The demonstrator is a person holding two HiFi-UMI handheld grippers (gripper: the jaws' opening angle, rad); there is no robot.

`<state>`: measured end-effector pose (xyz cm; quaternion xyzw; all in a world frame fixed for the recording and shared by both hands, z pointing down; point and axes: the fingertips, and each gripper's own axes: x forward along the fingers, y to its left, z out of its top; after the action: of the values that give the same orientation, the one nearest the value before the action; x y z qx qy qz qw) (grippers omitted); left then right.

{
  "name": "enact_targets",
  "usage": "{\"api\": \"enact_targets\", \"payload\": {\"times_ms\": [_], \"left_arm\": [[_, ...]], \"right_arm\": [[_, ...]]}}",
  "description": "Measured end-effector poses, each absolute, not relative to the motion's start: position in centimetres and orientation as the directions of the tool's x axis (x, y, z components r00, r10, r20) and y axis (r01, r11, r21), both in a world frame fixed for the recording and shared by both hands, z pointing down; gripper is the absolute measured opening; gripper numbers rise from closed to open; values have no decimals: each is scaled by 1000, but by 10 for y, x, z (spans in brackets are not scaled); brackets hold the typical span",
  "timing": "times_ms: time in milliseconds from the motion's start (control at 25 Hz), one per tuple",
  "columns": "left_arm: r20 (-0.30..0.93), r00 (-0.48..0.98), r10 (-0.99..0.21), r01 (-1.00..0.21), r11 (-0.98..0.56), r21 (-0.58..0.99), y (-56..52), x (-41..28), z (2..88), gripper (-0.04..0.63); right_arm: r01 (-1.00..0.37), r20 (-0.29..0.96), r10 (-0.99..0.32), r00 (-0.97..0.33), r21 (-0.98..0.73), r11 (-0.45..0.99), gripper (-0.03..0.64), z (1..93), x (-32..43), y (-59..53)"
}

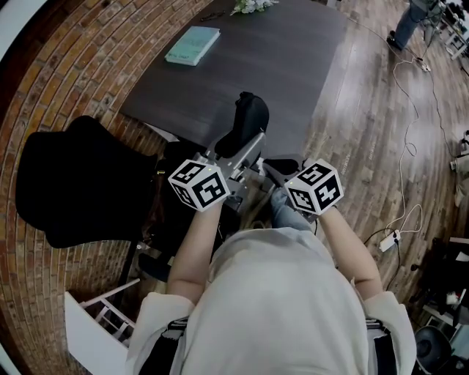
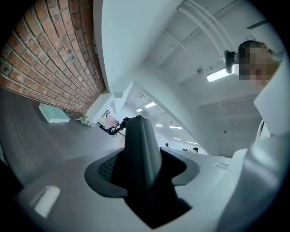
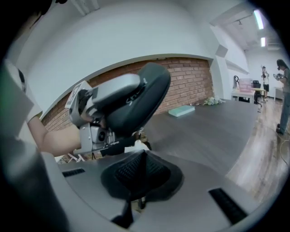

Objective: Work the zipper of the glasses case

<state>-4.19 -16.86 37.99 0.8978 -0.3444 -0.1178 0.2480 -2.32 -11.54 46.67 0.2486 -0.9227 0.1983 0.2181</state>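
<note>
Holding: left gripper (image 2: 143, 171) jaws clamp the glasses case (image 2: 141, 145).
Right gripper (image 3: 138, 174): jaws clenched, empty.
Handling: probably light, stiff shell; pinch zipper pull.

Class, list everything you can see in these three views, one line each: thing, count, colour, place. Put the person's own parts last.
glasses case: one, black, upright in the left gripper's jaws
table: one, dark grey, ahead of the person
book or flat box: one, pale teal, table's far left
flowers: one bunch, white, table's far edge
chair-like shape: one, black, left of the table
rack: one, white, lower left
power strip: one, white, wood floor at right
left hand-held gripper: one, grey with black-and-white marker cube, shut on the glasses case
right hand-held gripper: one, same colours, jaws together, nothing between them
shirt: one, off-white, bottom centre
</note>
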Motion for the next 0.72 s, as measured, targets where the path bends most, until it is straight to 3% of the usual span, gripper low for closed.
{"api": "enact_targets", "payload": {"times_ms": [440, 720], "left_arm": [[-65, 744, -665, -525, -643, 558, -173, -43, 377, 247], [-43, 745, -665, -528, -629, 570, -179, -41, 390, 249]], "right_arm": [[-374, 420, -190, -887, -416, 829, 2, 457, -65, -65], [-399, 446, -215, -869, -374, 837, 2, 467, -60, -68]]}}
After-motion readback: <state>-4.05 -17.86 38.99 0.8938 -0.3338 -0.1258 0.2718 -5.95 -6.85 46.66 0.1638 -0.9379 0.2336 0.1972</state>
